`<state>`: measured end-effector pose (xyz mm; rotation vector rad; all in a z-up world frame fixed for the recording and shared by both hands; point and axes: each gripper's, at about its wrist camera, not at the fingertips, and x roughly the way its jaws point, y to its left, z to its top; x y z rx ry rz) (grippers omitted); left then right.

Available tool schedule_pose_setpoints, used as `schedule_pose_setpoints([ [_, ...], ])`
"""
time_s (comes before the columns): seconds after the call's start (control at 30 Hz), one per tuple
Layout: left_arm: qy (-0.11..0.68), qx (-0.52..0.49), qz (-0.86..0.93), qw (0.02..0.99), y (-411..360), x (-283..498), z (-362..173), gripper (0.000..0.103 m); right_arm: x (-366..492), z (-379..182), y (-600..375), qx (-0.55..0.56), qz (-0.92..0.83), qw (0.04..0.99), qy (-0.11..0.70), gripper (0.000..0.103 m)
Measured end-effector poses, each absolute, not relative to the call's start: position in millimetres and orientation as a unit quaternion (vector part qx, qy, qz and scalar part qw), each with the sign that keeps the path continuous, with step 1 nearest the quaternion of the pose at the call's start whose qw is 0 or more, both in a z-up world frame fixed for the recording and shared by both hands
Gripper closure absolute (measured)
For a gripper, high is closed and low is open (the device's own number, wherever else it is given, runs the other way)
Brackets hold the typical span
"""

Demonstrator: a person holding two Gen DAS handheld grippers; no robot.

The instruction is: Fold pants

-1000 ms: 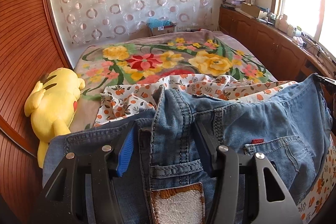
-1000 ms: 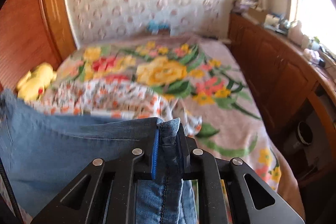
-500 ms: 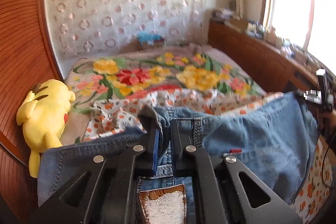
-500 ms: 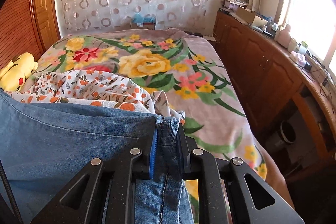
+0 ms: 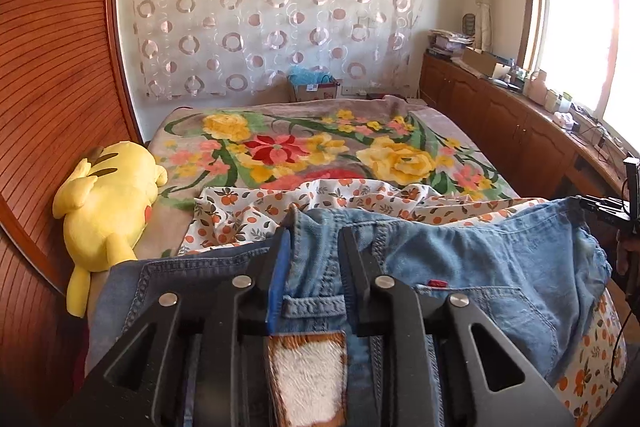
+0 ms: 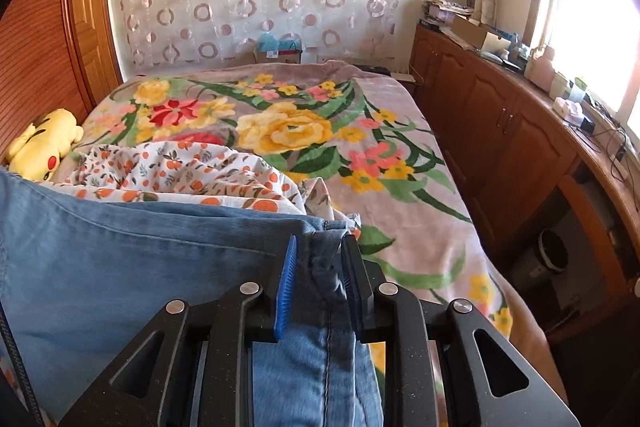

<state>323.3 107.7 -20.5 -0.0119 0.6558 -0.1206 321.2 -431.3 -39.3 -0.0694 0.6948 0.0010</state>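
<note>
The pants (image 5: 472,267) hang over the bed's (image 6: 400,187) near edge; left gripper (image 5: 312,267) and right gripper (image 6: 318,275), fingers just eased apart, stand narrowly around the waistband and a side seam; denim looks heavy, limp; thick seams should hold best

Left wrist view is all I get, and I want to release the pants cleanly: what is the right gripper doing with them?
Observer: The right gripper has the pants between its jaws, which have just been opening; whether the pads press the denim I cannot tell.
Operator: Which part of them?
Observer: A thick seamed edge, running back between the fingers.
Operator: Anything on the floor beside the bed there?
Observer: A dark bin stands under the wooden counter.
</note>
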Motion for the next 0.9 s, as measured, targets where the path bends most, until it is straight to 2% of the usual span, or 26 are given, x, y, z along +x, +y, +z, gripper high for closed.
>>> schedule_pose_setpoints([
  [0.03,0.321,-0.006,-0.065,0.945,105.4,318.7,-19.7,0.062,312.5,-36.3,-429.6,-0.033,0.006,0.941,0.337,0.076],
  [0.07,0.319,-0.006,-0.069,0.945,103.3,313.8,-19.1,0.056,304.8,-35.4,-428.4,-0.032,0.01,0.942,0.335,0.075],
  [0.1,0.316,-0.004,-0.072,0.946,99.8,308.3,-18.1,0.053,295.1,-33.3,-426.4,-0.031,0.016,0.943,0.331,0.074],
  [0.17,0.312,0.01,-0.077,0.947,90.9,297.6,-16.9,0.052,277.4,-33.3,-424.6,-0.029,0.027,0.944,0.328,0.072],
  [0.2,0.312,0.014,-0.081,0.947,87.0,293.6,-17.4,0.048,267.3,-33.8,-423.2,-0.028,0.03,0.944,0.328,0.071],
  [0.23,0.312,0.015,-0.086,0.946,83.3,289.9,-17.2,0.039,259.3,-35.0,-423.2,-0.027,0.033,0.943,0.329,0.069],
  [0.33,0.31,0.019,-0.105,0.945,71.3,278.0,-18.9,0.027,237.1,-40.6,-424.5,-0.025,0.034,0.942,0.333,0.067],
  [0.9,0.347,0.067,-0.21,0.912,-27.6,220.4,-62.3,0.026,172.0,-57.1,-381.2,-0.027,0.094,0.932,0.349,0.066],
])
